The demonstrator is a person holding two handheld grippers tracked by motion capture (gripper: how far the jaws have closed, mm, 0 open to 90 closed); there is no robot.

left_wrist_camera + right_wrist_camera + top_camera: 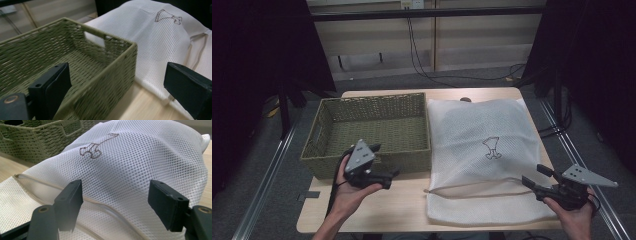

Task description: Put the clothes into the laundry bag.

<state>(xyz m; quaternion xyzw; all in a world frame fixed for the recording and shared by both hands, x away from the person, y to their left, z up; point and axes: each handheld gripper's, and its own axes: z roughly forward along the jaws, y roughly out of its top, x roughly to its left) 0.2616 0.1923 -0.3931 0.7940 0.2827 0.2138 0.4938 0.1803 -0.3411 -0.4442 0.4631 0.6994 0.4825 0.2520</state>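
Note:
A green woven basket (412,162) stands empty on the left half of the wooden table (377,210). To its right lies a puffed white mesh bag (472,130) with a brown outline figure on top and a zip (477,186) along its near side. My left gripper (391,175) hovers open at the basket's near wall, tips pointing right. In the left gripper view the left gripper (117,72) frames the basket corner (105,85) and the bag (155,42). My right gripper (534,176) is open at the bag's near right edge. In the right gripper view the right gripper (116,186) straddles mesh (140,157) above the zip (40,185), not pressing it.
Metal floor rails run along both sides of the table. Black curtains stand left and right, and cables hang down the back wall. A small dark object (466,99) sits at the table's far edge behind the bag. Bare tabletop lies in front of the basket.

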